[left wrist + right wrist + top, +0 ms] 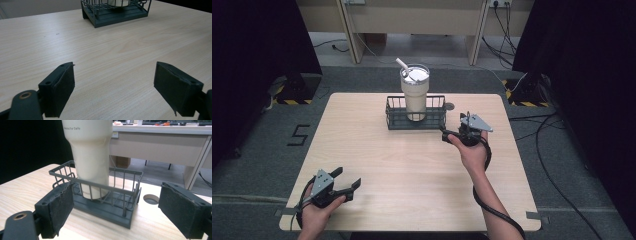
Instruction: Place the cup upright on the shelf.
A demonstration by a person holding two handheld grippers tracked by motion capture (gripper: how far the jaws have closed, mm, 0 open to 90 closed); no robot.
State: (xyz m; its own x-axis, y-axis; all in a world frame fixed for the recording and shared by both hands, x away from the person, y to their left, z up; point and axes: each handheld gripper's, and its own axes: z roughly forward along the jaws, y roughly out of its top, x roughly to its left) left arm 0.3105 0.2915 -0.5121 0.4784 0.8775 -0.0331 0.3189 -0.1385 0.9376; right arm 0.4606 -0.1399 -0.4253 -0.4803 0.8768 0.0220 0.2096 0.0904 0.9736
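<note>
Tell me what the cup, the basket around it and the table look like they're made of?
Cup: cream, smooth with a soft sheen, so probably coated metal or plastic; I can't tell which. Basket: thin dark grey bars on a solid base, most likely painted metal wire, matte. Table: pale wood grain, very even and flat, likely a laminate rather than solid wood.

From above the near edge we look forward and down on the whole table (412, 170), its far edge toward twelve o'clock. Our left gripper view sits low over the tabletop near seven o'clock, facing about one o'clock across bare wood to the wire basket (115, 15) far off. Our right gripper view, low at about two o'clock, faces the basket (100, 195) and tumbler (90, 157) from close by. All three views share that basket.
</note>
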